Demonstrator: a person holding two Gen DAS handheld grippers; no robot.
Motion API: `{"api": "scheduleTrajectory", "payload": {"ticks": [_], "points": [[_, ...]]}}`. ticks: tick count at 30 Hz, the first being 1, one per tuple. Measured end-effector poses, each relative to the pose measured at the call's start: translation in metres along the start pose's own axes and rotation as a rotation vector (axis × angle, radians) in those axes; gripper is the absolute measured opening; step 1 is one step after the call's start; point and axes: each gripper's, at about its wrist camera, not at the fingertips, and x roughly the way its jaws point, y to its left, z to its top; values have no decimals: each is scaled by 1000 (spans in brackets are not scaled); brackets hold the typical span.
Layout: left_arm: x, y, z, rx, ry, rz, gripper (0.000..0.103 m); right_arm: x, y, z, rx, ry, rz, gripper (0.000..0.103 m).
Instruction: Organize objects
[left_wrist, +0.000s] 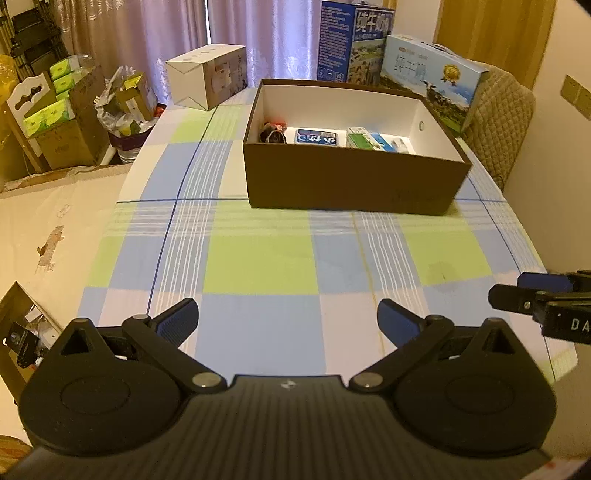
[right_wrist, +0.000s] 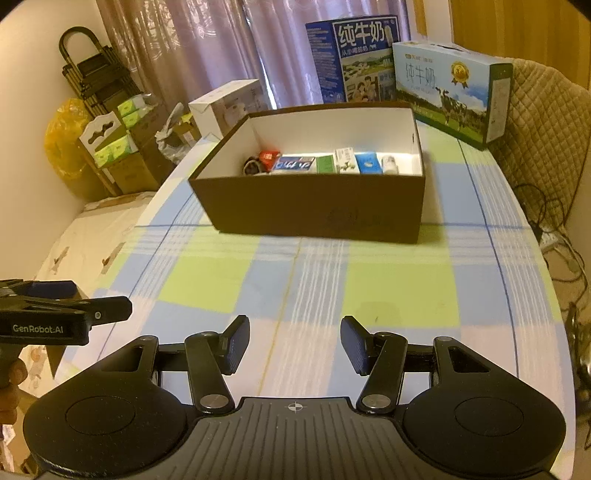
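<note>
You held both grippers low over the near end of the checked blue, green and white tablecloth (left_wrist: 258, 266), well short of the open dark brown cardboard box (left_wrist: 354, 181). The left gripper (left_wrist: 287, 321) had its jaws wide apart and empty; the right gripper (right_wrist: 294, 345) had its jaws apart too, somewhat narrower, gripping nothing. The small items sat in a row along the box's far wall: a dark bundle with a red packet (right_wrist: 260, 160), a blue packet (right_wrist: 293, 163), green and blue cartons (right_wrist: 347, 161) and a white bottle (right_wrist: 389, 163). No loose item showed on the surface, so the sorting looked about finished. For any further reach, you needed to clear the near wall from above.
</note>
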Motion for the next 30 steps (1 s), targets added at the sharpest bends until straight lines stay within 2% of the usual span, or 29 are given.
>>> {"api": "scheduleTrajectory", "payload": {"ticks": [14, 30], "points": [[-36, 16, -54, 45, 7, -69, 101, -38, 47, -61, 52, 11, -27, 52], [-55, 25, -74, 52, -13, -90, 101, -55, 75, -81, 58, -10, -25, 52]]}}
